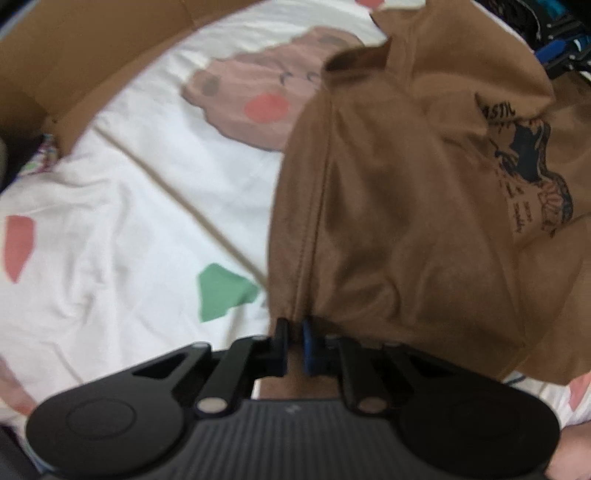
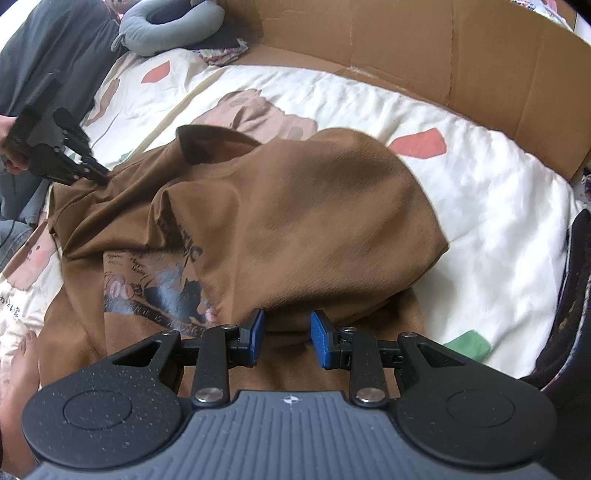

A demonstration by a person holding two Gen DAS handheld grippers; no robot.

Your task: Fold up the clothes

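Lying crumpled on a white quilt [image 2: 491,206] printed with pink, red and green patches, a brown cotton T-shirt with a dark printed graphic [image 2: 295,221] fills the middle of the bed. Tall corrugated cardboard panel [image 2: 443,62] stands as a wall along the far edge of the quilt; nothing seen enclosed by it beyond the bedding. Grey ring-shaped cushion [image 2: 170,22] sits at the far left corner.

Left gripper [image 1: 294,332]: jaws nearly closed, pinching a seam edge of the shirt, fabric running up from between the pads. From the right wrist view this gripper [image 2: 101,177] bites the shirt's left edge, near the collar.

Right gripper [image 2: 287,325]: blue pads [image 2: 319,339] apart at a moderate gap, poised over the near hem; whether they touch the cloth cannot be told.

Bare quilt lies open right of the shirt up to the cardboard. Dark object [image 2: 569,295] crowds the right edge.
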